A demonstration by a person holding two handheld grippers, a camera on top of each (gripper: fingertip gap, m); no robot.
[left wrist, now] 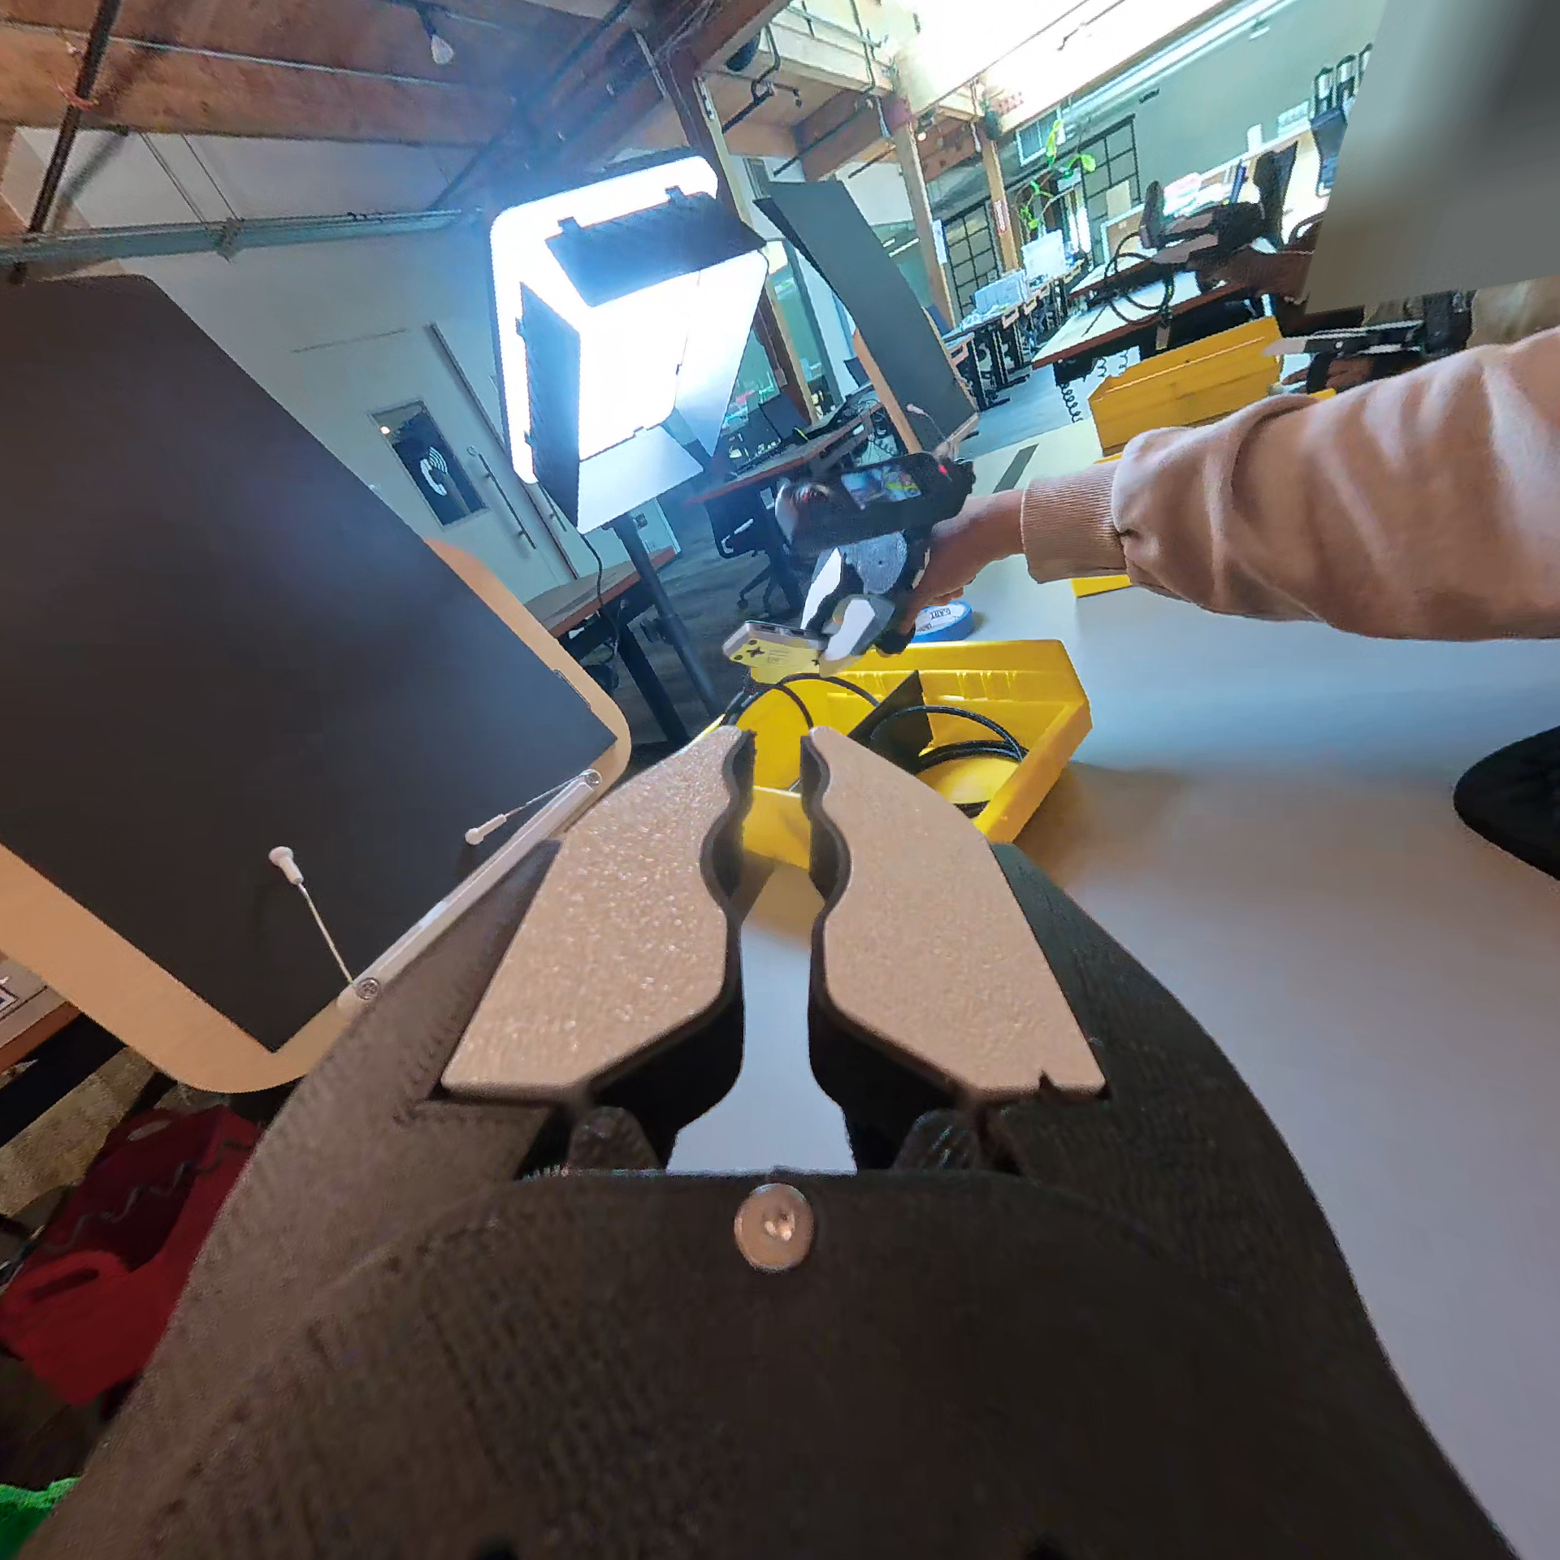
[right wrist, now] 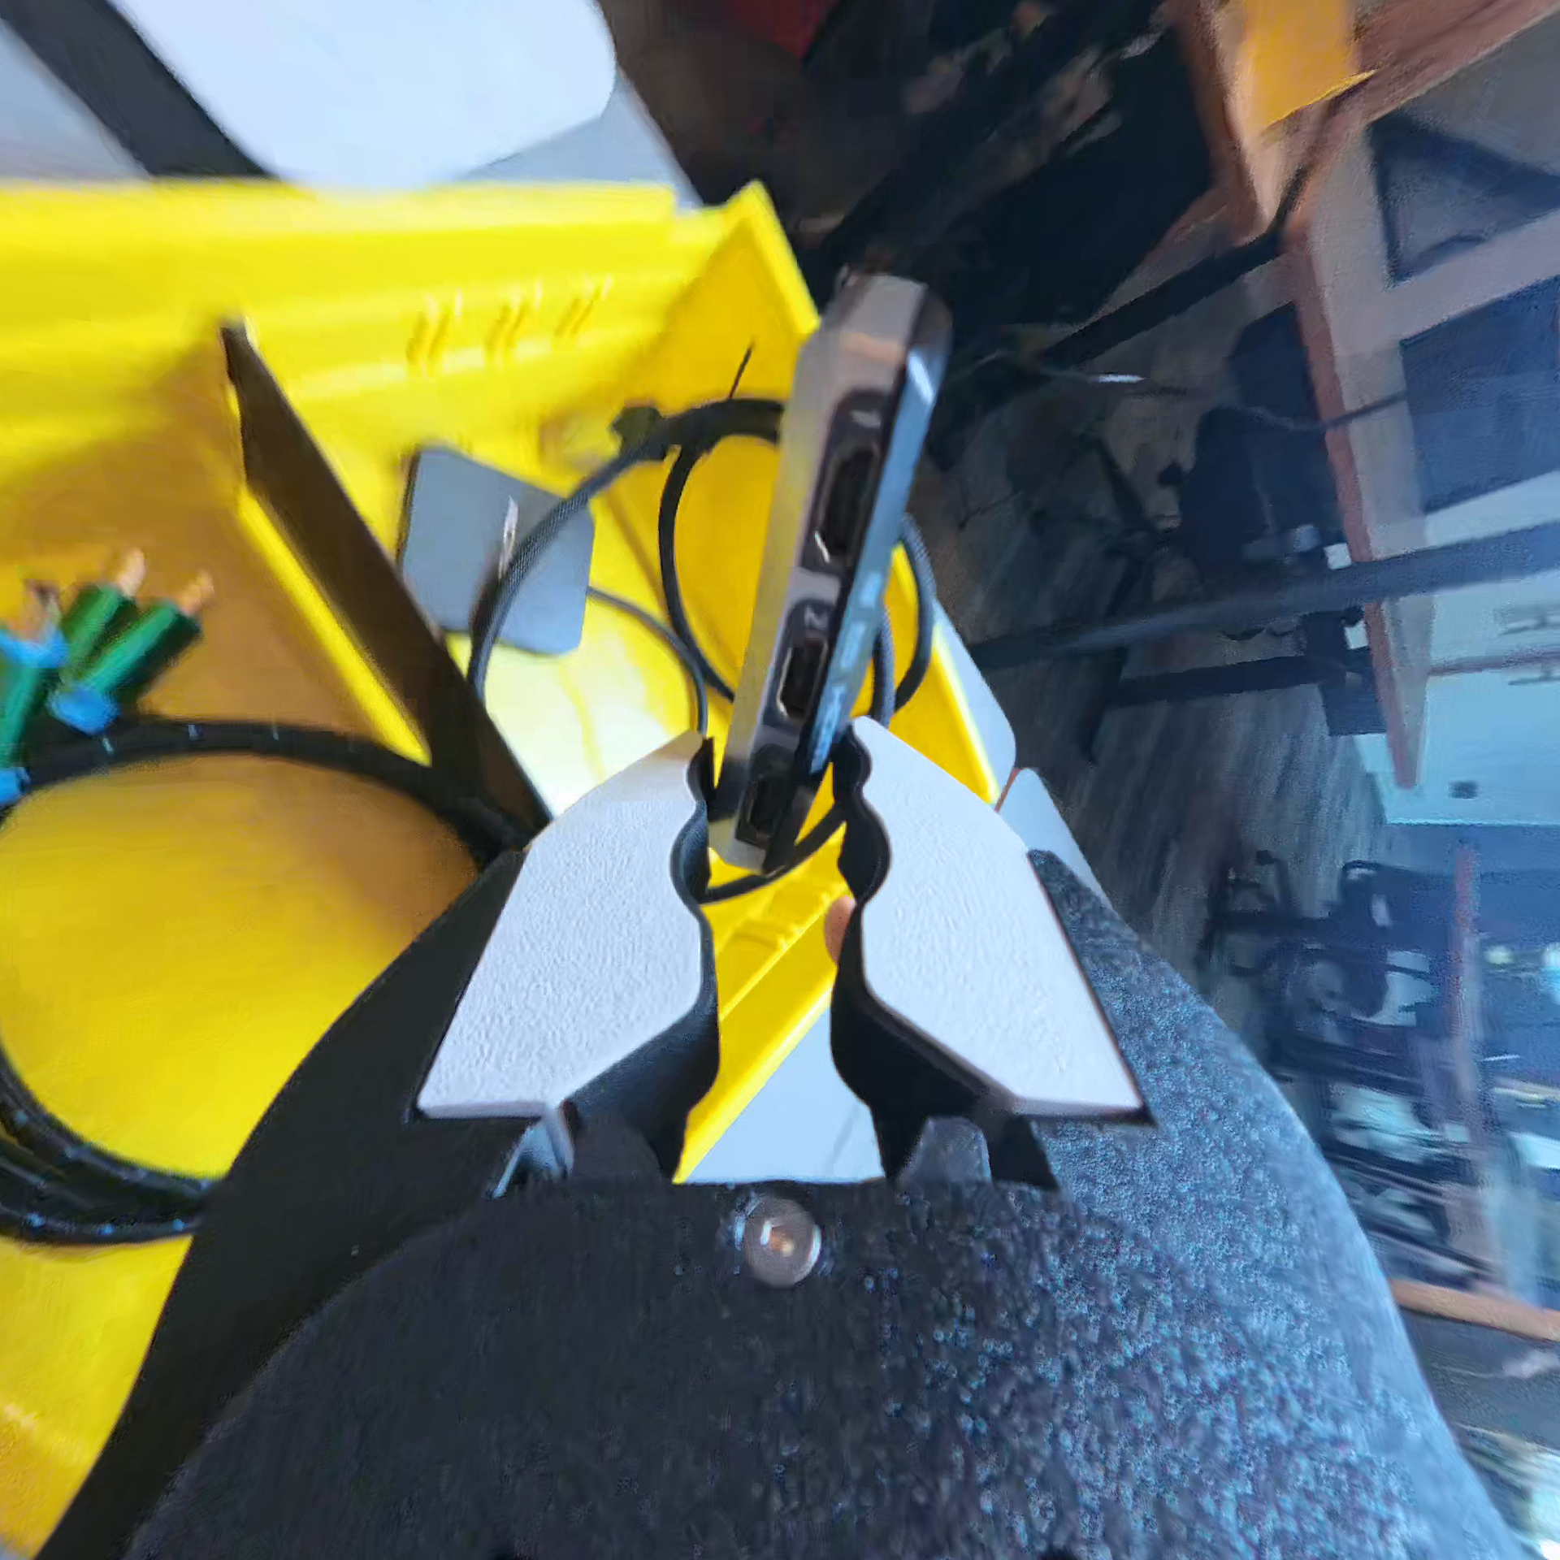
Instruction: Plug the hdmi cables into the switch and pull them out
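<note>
**Switch lifted, no cable plugged yet**

Left side: the left tongs (left wrist: 777, 751) are hovering over the tabletop (left wrist: 1266, 886), short of the yellow bin (left wrist: 1042, 717). Their jaws are standing a narrow gap apart and are gripping nothing; bare tabletop and bin rim are showing through the gap. No cable is in hand on this side.

Centre: the bin is resting on the tabletop, split by a black divider (right wrist: 363, 540). Coiled black cables (right wrist: 253, 747) are lying in the left compartment, with green plugs (right wrist: 127, 625) and blue caps bunched at the far left. A grey flat piece (right wrist: 498, 557) and thinner black leads are sitting in the right compartment. All plugs appear to be lying loose in the bin.

Right side: the right tongs (right wrist: 772, 764) are clamping the lower end of the switch (right wrist: 836, 549) and holding it above the bin, tilted upright. Three ports along its edge are facing the camera and all are looking empty. A thin lead is looping around behind it; whether it is attached to the switch cannot be told through the blur.

Judgement: the task is standing at its opening stage. The switch is being presented; picking up a plug, inserting each cable and pulling each out are all remaining.
</note>
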